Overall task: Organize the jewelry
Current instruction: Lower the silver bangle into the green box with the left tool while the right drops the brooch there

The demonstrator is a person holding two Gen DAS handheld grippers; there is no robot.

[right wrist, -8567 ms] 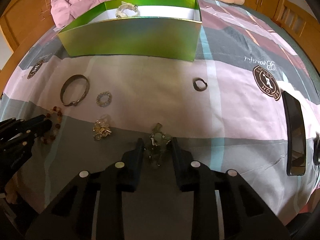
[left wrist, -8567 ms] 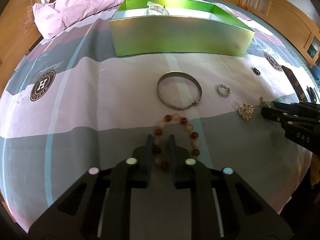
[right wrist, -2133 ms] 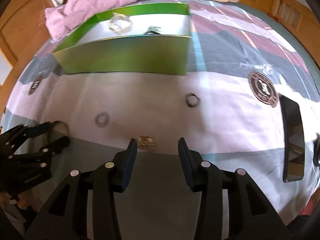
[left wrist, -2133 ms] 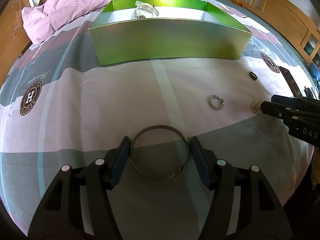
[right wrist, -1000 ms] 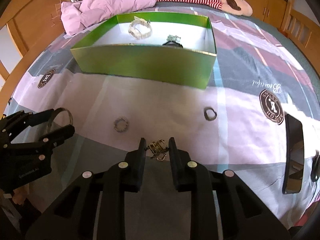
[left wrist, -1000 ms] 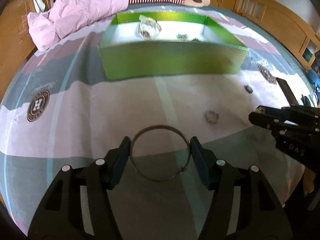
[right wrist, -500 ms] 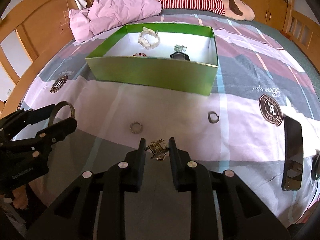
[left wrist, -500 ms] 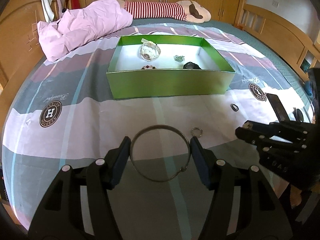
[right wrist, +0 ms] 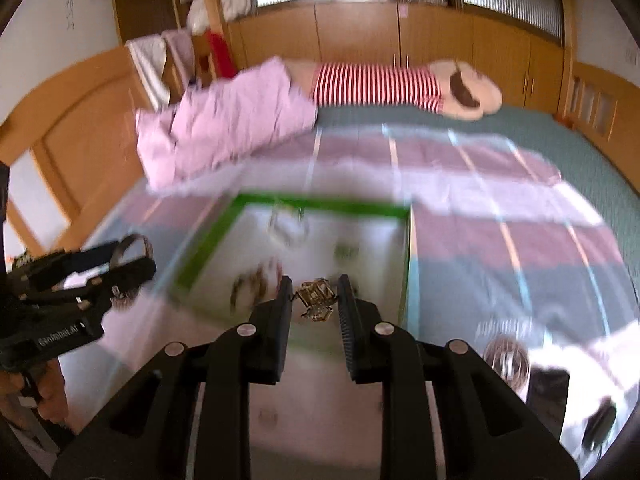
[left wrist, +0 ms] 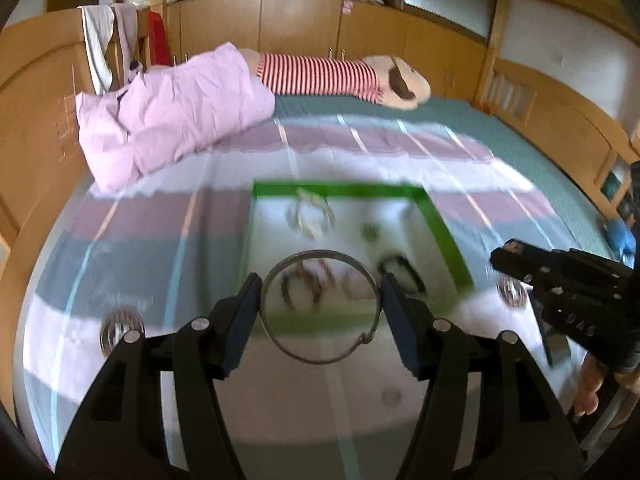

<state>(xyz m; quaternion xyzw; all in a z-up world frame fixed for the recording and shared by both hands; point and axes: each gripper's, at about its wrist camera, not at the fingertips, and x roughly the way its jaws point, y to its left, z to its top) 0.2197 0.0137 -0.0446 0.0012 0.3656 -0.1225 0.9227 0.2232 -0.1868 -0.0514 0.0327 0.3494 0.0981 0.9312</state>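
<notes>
My left gripper (left wrist: 320, 302) is shut on a silver bangle (left wrist: 362, 266), held flat between its pads, high above the bed. The right gripper (right wrist: 313, 294) is shut on a small gold brooch (right wrist: 316, 295). Below both lies the green box (left wrist: 440, 220), blurred by motion, with several jewelry pieces on its white floor, among them a pale bracelet (left wrist: 310, 212). In the left wrist view the right gripper (left wrist: 516, 254) shows at the right edge. The right wrist view has the left gripper (right wrist: 132, 258) with the bangle (right wrist: 132, 244) at its left edge.
The box rests on a striped pink, grey and white bedspread (left wrist: 360, 140). A crumpled pink blanket (left wrist: 172, 108) and a striped plush toy (left wrist: 320, 74) lie at the bed's far end. A dark phone (right wrist: 548, 388) lies right. Wooden bed frame and cupboards surround.
Both grippers have risen and tipped forward toward the green box, carrying the bangle and the brooch. The box now sits directly under the fingertips, and the room's far wall has come into view.
</notes>
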